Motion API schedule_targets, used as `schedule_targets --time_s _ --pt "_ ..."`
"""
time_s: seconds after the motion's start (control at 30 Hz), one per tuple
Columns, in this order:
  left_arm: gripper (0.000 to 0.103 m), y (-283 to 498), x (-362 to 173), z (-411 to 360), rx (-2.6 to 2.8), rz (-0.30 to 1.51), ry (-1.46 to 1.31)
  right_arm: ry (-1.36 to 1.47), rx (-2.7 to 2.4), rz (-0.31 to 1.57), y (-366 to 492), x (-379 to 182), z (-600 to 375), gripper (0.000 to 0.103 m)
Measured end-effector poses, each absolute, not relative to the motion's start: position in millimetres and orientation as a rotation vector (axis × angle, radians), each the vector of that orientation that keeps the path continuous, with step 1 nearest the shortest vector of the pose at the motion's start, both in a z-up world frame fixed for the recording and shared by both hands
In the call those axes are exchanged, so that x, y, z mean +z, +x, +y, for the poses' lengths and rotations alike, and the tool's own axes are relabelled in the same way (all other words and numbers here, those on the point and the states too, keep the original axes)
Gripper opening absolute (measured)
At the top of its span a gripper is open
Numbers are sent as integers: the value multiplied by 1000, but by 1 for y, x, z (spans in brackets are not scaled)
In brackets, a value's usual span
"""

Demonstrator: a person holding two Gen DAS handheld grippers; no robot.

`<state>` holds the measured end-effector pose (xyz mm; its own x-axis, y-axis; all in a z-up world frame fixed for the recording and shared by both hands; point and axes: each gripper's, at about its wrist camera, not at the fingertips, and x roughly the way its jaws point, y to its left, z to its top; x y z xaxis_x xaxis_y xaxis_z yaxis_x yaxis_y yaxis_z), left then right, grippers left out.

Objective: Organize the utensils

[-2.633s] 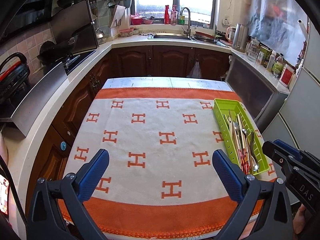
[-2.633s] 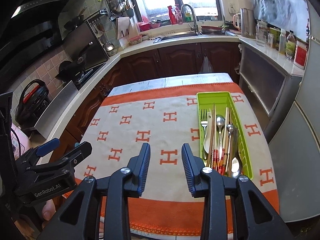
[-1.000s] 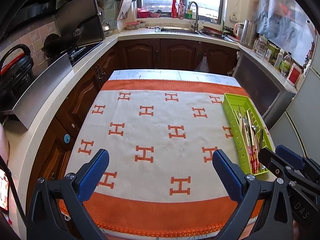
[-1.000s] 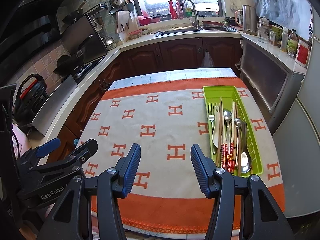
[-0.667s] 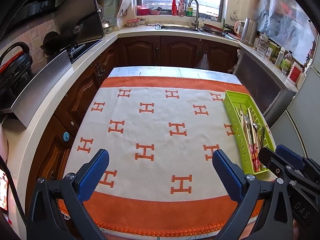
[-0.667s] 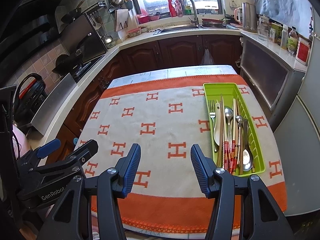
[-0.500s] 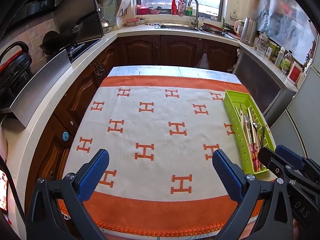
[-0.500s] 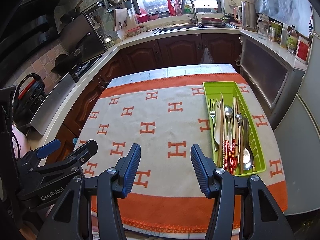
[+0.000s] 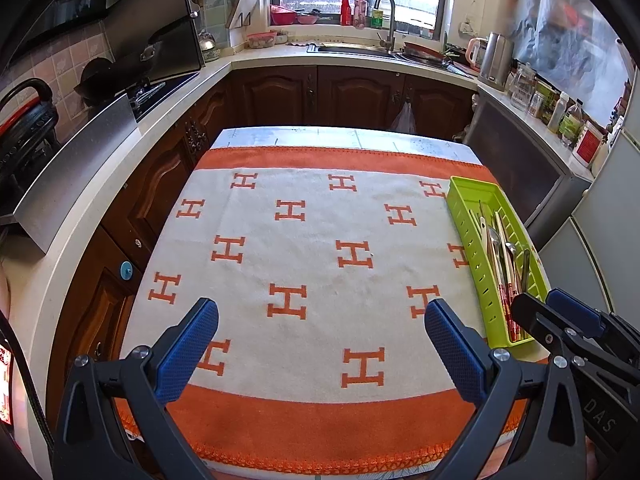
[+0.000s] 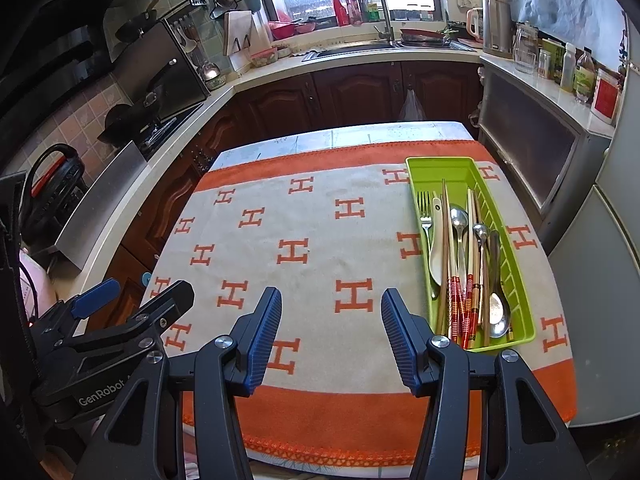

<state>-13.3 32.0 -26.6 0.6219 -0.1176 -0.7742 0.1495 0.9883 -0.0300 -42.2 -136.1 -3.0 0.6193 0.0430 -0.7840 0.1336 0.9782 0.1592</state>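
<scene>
A lime-green utensil tray [image 10: 520,280] [image 9: 464,216] lies along the right side of the table. In it lie a fork [image 10: 425,216], several spoons [image 10: 460,220], a white spoon [image 10: 437,256] and red-handled chopsticks [image 10: 464,312]. My right gripper [image 10: 331,336] hovers over the near edge of the cloth, left of the tray, open with nothing between its blue pads. My left gripper [image 9: 320,348] hangs over the near middle of the cloth, wide open and empty. Each gripper shows at the edge of the other's view.
The table wears a white cloth [image 9: 304,256] with orange H marks and orange borders. Dark wood cabinets [image 9: 344,96] and a counter ring the table. A stove with pans [image 9: 132,76] is at the left, a sink [image 10: 360,46] at the back, jars and a kettle [image 10: 496,28] at the right.
Over the last second nothing has visibly changed. Further back, the right gripper's jaws stood closer together and have since widened.
</scene>
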Motion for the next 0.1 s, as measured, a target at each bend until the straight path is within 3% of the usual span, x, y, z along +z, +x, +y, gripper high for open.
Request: schedule_targets --time_s 0.1 --pt "102 -13 -28 32 -159 890 36 211 -54 906 -42 -4 -136 53"
